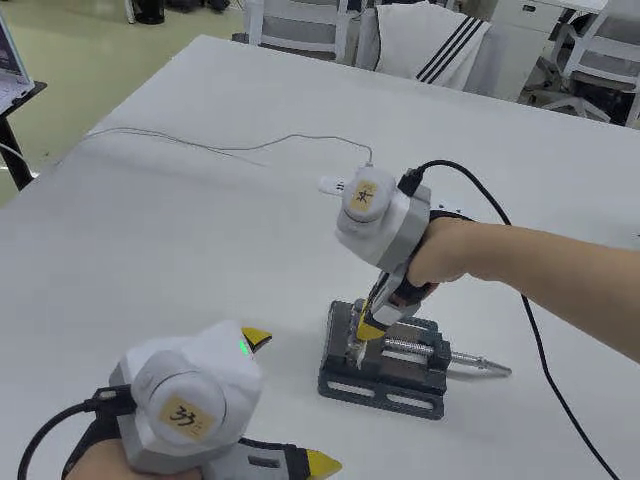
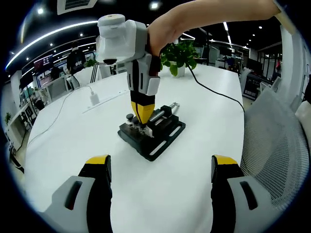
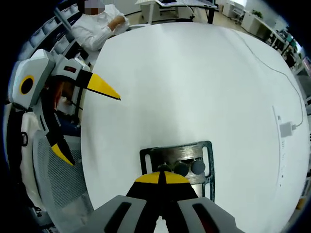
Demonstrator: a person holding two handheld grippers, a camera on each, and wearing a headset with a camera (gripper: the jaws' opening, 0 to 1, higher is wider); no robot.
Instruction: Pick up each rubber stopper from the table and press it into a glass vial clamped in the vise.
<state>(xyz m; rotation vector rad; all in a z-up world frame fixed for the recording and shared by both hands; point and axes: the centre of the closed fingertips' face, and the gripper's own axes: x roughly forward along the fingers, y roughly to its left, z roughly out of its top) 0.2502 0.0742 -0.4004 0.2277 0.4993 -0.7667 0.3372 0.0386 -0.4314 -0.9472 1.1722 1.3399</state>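
Observation:
A small black vise stands on the white table, its screw handle pointing right. My right gripper points straight down onto the vise's left end, jaws shut. In the right gripper view the yellow tips meet right over the vise, beside two dark round stoppers set in its gap. What lies under the tips is hidden. My left gripper hangs open near the table's front, empty, facing the vise and the right gripper. Its own jaws are spread wide.
A white cable with a small adapter runs across the table behind the vise. Chairs stand past the far edge. A mesh chair sits beside the table, a potted plant at its far end, and a seated person.

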